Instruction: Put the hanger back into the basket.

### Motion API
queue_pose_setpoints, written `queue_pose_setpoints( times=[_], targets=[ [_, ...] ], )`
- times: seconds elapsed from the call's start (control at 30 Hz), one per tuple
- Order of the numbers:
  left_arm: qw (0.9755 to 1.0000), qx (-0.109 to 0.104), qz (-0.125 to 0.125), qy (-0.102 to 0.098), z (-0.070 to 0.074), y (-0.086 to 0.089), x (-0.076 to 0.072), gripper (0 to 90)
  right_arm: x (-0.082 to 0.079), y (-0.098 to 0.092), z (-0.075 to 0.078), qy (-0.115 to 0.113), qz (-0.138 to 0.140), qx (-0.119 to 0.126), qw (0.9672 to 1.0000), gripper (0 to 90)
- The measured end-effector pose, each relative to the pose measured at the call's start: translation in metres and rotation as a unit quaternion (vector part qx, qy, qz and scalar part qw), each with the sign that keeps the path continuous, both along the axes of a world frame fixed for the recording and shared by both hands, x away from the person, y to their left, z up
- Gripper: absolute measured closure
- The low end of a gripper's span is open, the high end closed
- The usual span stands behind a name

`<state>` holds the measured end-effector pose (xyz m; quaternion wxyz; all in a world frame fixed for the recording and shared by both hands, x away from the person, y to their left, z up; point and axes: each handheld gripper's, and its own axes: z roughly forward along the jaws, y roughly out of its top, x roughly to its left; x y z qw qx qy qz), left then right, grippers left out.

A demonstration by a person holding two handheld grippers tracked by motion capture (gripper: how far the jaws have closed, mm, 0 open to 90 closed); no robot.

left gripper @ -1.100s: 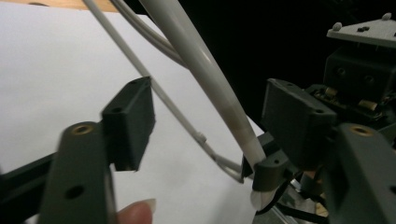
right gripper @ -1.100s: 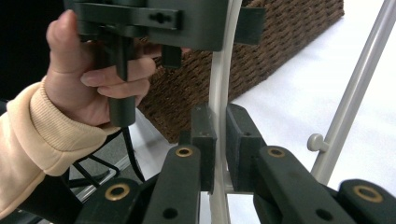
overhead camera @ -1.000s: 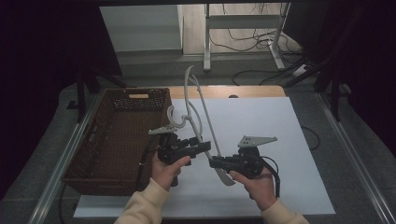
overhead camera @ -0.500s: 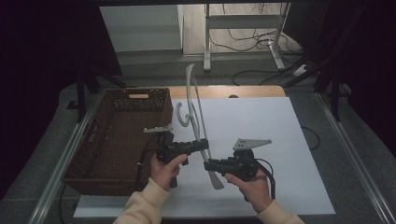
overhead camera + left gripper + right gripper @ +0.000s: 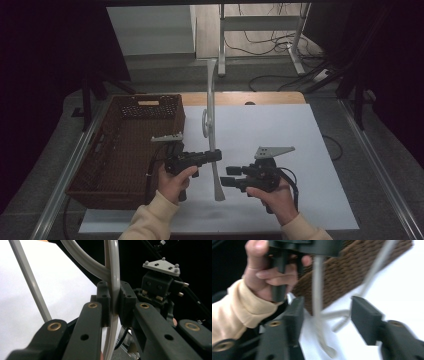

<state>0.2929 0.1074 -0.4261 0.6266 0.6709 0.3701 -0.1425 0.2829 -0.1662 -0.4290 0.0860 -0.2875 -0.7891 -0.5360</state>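
Note:
A grey plastic clothes hanger (image 5: 212, 95) stands edge-on above the white table sheet (image 5: 280, 130), its hook (image 5: 205, 122) facing the basket. My left gripper (image 5: 216, 156) is shut on the hanger's bar. In the left gripper view the pads (image 5: 103, 298) squeeze the grey bar (image 5: 114, 272) from both sides. My right gripper (image 5: 226, 178) sits just right of the hanger's lower end, and its jaws have just been opening. In the right gripper view the bar (image 5: 318, 295) hangs between the spread pads (image 5: 364, 317) without touching them.
A brown wicker basket (image 5: 102, 135) stands at the left edge of the sheet, close to my left hand (image 5: 172, 180). The right half of the sheet is bare. A desk frame and cables (image 5: 270, 30) lie on the floor beyond the table.
The right gripper has let go of the hanger and drawn slightly back and right. The left gripper has closed on it. The hanger has swung from a slant to nearly straight.

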Motion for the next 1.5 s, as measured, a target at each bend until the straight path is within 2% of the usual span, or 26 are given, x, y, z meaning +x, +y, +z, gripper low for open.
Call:
queue_pose_setpoints(
  times=[0.13, 0.23, 0.37, 0.53, 0.87, 1.13, 1.3, 1.5],
  targets=[
    [1.0000, 0.007, -0.003, -0.006, 0.004, 0.004, -0.001, 81.2, 0.004, -0.020, 0.002, -0.016, -0.030, -0.004, 0.9994, 29.3],
    [0.9999, 0.007, -0.005, -0.009, 0.006, 0.007, -0.002, 81.2, 0.008, -0.039, 0.003, -0.027, -0.056, -0.012, 0.9980, 23.7],
    [0.9998, 0.014, -0.009, -0.012, 0.008, 0.011, -0.002, 81.2, 0.015, -0.062, 0.001, -0.034, -0.082, -0.024, 0.9958, 21.0],
    [0.9996, 0.017, -0.015, -0.013, 0.010, 0.014, -0.002, 81.2, 0.022, -0.079, -0.006, -0.033, -0.101, -0.049, 0.9931, 19.7],
    [0.9991, 0.020, -0.035, -0.015, 0.012, 0.017, -0.003, 81.2, 0.029, -0.090, -0.012, -0.035, -0.119, -0.071, 0.9898, 19.6],
    [0.9982, 0.029, -0.049, -0.018, 0.015, 0.017, -0.004, 81.2, 0.032, -0.096, -0.017, -0.040, -0.128, -0.094, 0.9865, 19.8],
    [0.9977, 0.034, -0.054, -0.021, 0.020, 0.021, -0.004, 81.2, 0.034, -0.099, -0.020, -0.042, -0.134, -0.108, 0.9842, 19.7],
    [0.9968, 0.037, -0.065, -0.029, 0.033, 0.029, -0.003, 81.2, 0.036, -0.100, -0.023, -0.036, -0.135, -0.114, 0.9835, 19.6]
  ],
)
